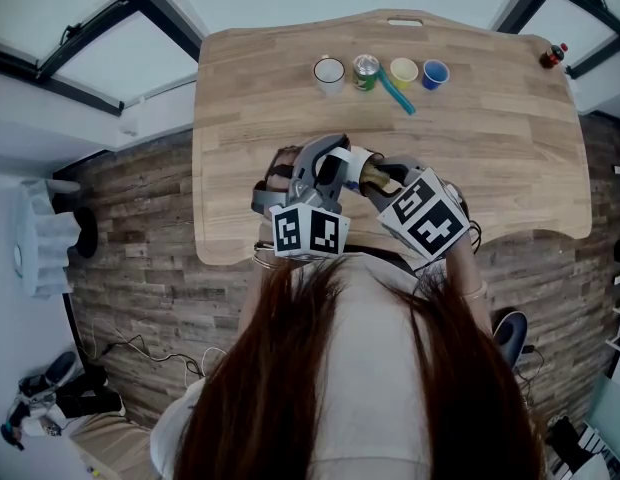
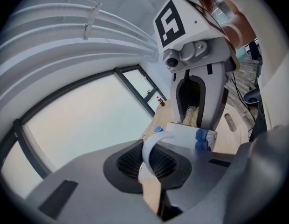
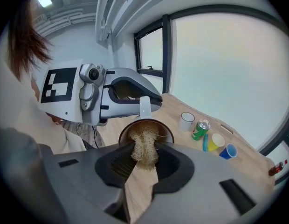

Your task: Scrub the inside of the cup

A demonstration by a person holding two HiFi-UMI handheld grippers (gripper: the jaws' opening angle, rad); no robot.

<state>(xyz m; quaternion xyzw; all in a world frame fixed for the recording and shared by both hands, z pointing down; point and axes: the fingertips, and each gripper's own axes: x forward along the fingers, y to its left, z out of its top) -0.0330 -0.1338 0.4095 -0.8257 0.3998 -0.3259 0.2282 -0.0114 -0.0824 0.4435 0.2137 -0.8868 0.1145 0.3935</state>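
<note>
Cup (image 2: 184, 134): white outside with blue print, brown inside, held sideways over the near part of the wooden table (image 1: 490, 168), its mouth turned toward the right gripper (image 3: 143, 164); left gripper (image 2: 150, 164): jaws closed to a narrow gap on the cup's white handle (image 2: 147, 148), which runs between the two ribbed pads, the cup body lying just beyond the jaw tips; right gripper: jaws closed on a straw-coloured fibre scrubber (image 3: 144, 148), the free end of the tuft pushed past the brown rim and into the cup's mouth, filling most of the opening; in the right gripper view the handle stands at the top of the rim with the left gripper's jaws reaching in from the left to hold it; pose: in the head view both grippers are held close to the person's chest, angled inward so their tips meet over the table's near edge, the left marker cube (image 1: 310, 233) and the right marker cube (image 1: 427, 218) facing up toward the camera; whether the cup touches the table cannot be told; far edge of table, well apart from the grippers, in a row: white mug (image 1: 329, 71), green can (image 1: 366, 71), yellow cup (image 1: 403, 71), blue cup (image 1: 435, 74), with a teal stick-shaped item (image 1: 398, 96) lying just in front of them; far right corner: small dark bottle with red cap (image 1: 553, 56).
</note>
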